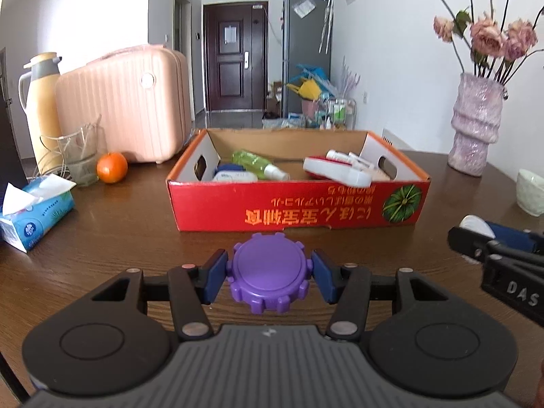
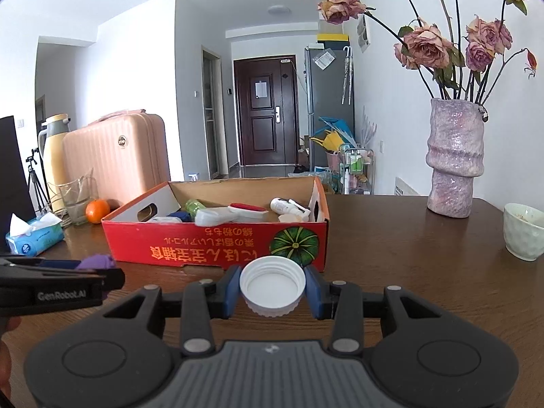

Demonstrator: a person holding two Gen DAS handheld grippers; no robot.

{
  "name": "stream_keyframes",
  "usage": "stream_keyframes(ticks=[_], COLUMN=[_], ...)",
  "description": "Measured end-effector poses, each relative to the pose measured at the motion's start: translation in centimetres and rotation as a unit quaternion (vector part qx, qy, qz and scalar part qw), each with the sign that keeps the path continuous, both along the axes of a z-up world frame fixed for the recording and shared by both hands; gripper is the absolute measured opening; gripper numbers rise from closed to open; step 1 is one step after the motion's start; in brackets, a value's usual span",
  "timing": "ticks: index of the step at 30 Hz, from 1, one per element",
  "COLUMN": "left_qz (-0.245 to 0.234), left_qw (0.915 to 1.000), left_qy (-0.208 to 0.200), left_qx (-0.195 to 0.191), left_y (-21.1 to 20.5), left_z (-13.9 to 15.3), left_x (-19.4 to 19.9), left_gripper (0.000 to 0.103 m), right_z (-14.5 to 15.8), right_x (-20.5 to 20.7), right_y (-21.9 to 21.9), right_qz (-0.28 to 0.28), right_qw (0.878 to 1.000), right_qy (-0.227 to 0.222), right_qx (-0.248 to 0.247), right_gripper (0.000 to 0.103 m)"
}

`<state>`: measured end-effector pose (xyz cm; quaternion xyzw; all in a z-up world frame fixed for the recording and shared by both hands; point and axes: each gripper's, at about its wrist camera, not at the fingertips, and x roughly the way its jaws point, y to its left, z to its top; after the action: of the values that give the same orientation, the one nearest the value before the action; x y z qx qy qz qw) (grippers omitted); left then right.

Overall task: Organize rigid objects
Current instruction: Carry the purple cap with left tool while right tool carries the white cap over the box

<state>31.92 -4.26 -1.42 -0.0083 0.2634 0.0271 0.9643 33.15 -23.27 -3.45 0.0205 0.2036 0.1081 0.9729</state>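
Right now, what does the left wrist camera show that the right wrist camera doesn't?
Only the left wrist view shows the purple lid top-on, clamped in the left gripper, and the green bottle at full length in the box.

Only the right wrist view shows the white cap open side up in the right gripper, a tripod, and the residue in the cup.

Both share the red box, orange, tissues, suitcase, vase and table.
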Motion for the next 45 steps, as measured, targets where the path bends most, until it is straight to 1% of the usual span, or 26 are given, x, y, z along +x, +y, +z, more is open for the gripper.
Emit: stream_keyframes(ticks=[10,17,20,26,36,45], left_qz=[-0.004,0.004,0.008,0.02,0.039,0.046], left_qw=[0.9998,0.9996,0.9992,0.9982,0.9963,0.9959], left_qy=[-0.019,-0.027,-0.037,-0.054,-0.073,-0.073], left_qx=[-0.004,-0.01,-0.012,-0.017,-0.024,-0.026], left_y=[0.2,0.6,0.7,1.0,1.3,1.2], left_z=[1.2,2.0,2.6,3.5,4.5,4.4], left_x=[-0.3,1.2,1.7,2.9,6.1,9.2], left_gripper=[0.055,0.055,0.055,0.055,0.055,0.055], right_z=[0.5,1.1,1.5,2.3,3.2,3.1], right_x=[0.1,1.1,1.7,3.2,6.6,9.7], right_y=[1.3,2.0,2.3,3.2,3.8,4.6], right_qz=[-0.001,-0.007,-0.005,-0.002,-0.009,-0.004], right_qw=[1.0,1.0,1.0,0.999,0.998,0.999], right_qy=[-0.009,-0.017,-0.022,-0.035,-0.048,-0.048], right_qx=[0.009,0.022,0.022,0.022,0.026,0.024], right_gripper=[0.039,0.039,0.039,0.039,0.039,0.039])
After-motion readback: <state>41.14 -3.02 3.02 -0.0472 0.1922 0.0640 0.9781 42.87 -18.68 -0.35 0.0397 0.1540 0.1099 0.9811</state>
